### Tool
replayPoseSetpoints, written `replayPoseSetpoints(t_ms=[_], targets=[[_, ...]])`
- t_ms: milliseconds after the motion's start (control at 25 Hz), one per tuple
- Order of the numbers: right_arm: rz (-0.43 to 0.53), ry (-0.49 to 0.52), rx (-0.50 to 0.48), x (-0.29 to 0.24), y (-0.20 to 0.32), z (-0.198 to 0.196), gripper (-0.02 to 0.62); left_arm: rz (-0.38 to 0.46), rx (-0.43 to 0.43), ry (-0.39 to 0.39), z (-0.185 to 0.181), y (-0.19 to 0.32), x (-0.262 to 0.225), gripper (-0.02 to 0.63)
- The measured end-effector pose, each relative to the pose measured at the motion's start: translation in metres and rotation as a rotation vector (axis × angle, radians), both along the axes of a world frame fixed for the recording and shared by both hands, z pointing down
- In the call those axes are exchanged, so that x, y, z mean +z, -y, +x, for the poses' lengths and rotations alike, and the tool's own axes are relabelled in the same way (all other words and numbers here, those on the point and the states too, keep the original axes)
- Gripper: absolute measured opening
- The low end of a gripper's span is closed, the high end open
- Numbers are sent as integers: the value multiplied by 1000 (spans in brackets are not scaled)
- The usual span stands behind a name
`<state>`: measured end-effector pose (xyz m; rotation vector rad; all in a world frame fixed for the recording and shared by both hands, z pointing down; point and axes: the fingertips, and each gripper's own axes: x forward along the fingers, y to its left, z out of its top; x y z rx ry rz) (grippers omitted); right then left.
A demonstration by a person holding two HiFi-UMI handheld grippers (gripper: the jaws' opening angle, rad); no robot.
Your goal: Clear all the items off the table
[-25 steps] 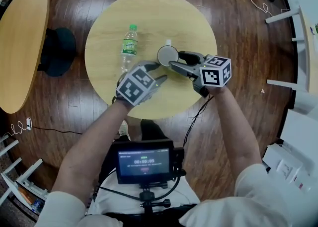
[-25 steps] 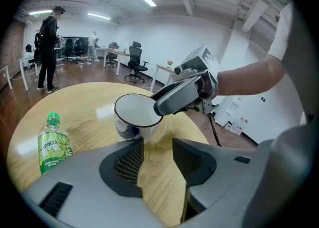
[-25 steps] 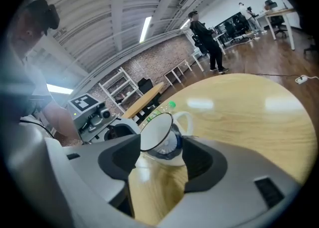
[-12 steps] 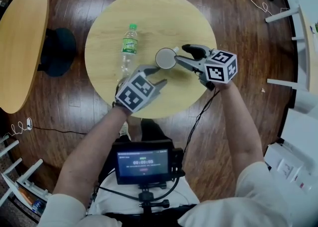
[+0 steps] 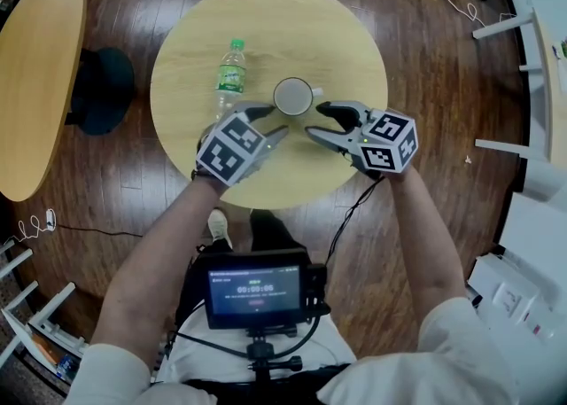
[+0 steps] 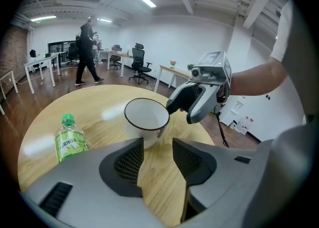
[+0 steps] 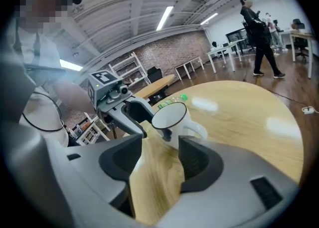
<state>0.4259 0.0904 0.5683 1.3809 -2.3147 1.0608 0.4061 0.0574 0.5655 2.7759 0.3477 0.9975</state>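
Observation:
A white mug (image 5: 293,96) with a dark rim stands upright near the middle of the round wooden table (image 5: 266,22), its handle to the right. Left of it lies a clear bottle (image 5: 229,73) with a green cap and label. My left gripper (image 5: 277,120) is open just below and left of the mug, nothing between its fingers. My right gripper (image 5: 314,120) is below and right of the mug; its jaws are closing with only bare table between them. In the left gripper view the mug (image 6: 146,117) stands just past the fingers. In the right gripper view the mug (image 7: 172,117) stands just beyond the jaws.
A second wooden table (image 5: 35,75) and a dark stool base (image 5: 102,89) stand to the left on the wood floor. White furniture (image 5: 532,66) lines the right side. A person (image 6: 85,52) walks among desks and chairs far behind the table.
My right gripper drew back from the mug toward the table's near edge. My left gripper moved up closer to the mug. The bottle stayed put.

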Motion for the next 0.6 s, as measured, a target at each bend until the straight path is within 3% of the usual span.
replayPoseSetpoints(t_ms=[80,160,320,600], targets=[[26,-75,33,-1,-2,18,239,1,-11,-3,-2,4,-1,181],[42,-220,28,4,2,40,239,-1,-23,-6,-5,8,-2,181],[45,-487,-125,33,17,48,198,-13,-25,-3,-10,6,-2,181],[107,-589,-279,40,38,32,131,-20,-9,-4,-6,6,0,181]])
